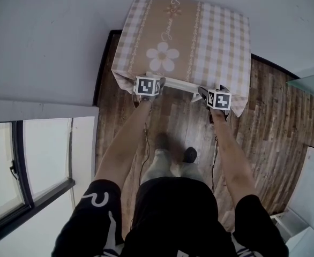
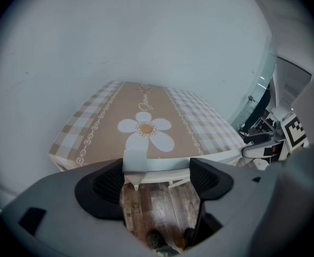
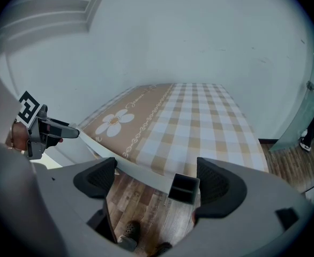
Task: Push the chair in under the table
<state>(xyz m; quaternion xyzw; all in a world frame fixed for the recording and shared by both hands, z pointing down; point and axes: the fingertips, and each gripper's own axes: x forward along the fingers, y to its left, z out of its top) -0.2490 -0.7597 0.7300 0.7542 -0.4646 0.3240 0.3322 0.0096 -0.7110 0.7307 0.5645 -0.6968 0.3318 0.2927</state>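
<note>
The table (image 1: pixel 210 31) stands against the wall under a beige checked cloth with a white flower. Only the white top rail of the chair (image 1: pixel 181 83) shows, right at the table's near edge; its seat is hidden under the cloth. My left gripper (image 1: pixel 148 86) is at the rail's left end and my right gripper (image 1: pixel 218 98) at its right end. In the left gripper view the rail (image 2: pixel 167 164) crosses the wide gap of the left gripper (image 2: pixel 157 178). In the right gripper view the rail (image 3: pixel 141 173) likewise crosses the open right gripper (image 3: pixel 156 181), with its dark square end (image 3: pixel 184 189) near the right jaw.
Wood plank floor (image 1: pixel 173 122) runs from the table back to the person's legs and shoes (image 1: pixel 189 154). A window frame (image 1: pixel 39 159) is at the left. A glass panel (image 1: pixel 309 82) and white furniture (image 1: pixel 312 197) stand at the right.
</note>
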